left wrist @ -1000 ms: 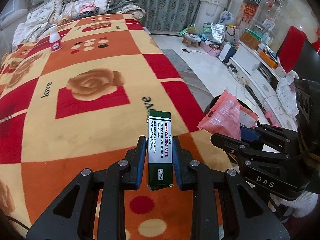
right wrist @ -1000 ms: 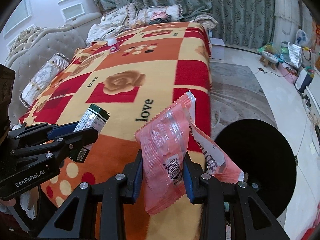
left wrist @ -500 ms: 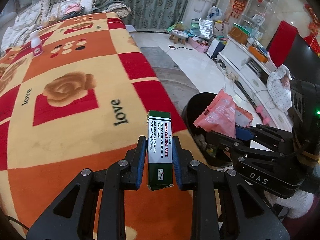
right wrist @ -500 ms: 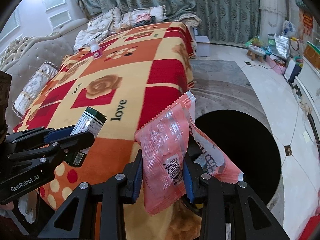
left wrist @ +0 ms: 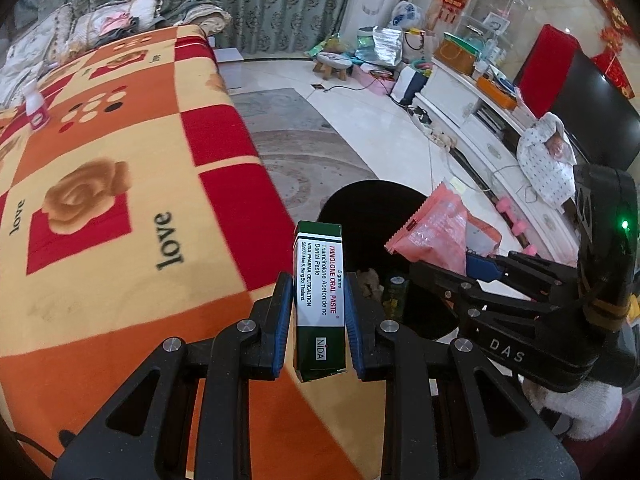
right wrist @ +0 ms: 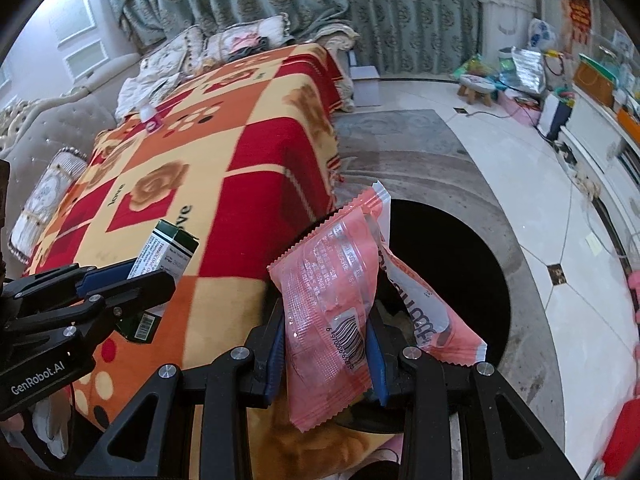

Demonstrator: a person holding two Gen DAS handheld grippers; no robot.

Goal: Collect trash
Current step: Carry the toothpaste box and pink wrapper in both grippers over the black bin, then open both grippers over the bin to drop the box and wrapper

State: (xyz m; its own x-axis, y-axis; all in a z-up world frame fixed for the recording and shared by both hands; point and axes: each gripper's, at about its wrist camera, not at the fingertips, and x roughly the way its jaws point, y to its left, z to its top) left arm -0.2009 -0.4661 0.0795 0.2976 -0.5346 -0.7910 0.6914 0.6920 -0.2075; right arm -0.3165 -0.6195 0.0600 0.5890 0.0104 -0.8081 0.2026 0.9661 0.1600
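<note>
My left gripper (left wrist: 319,304) is shut on a green and white oral paste box (left wrist: 319,280), held upright over the bed's edge beside the black trash bin (left wrist: 360,216). My right gripper (right wrist: 326,344) is shut on a pink plastic wrapper (right wrist: 332,300), held over the bin's near rim (right wrist: 460,272). The box also shows in the right wrist view (right wrist: 168,254), and the wrapper in the left wrist view (left wrist: 436,236). Some trash lies inside the bin (left wrist: 394,290).
The bed carries an orange, red and yellow rose blanket (left wrist: 120,184). A small white bottle with a pink label (left wrist: 34,106) stands far back on it. A grey rug (right wrist: 400,148), white floor, TV cabinet (left wrist: 472,120) and clutter lie to the right.
Both grippers have swung right, from over the blanket towards the black bin, with the box and the wrapper still held. The bin now fills more of both views.
</note>
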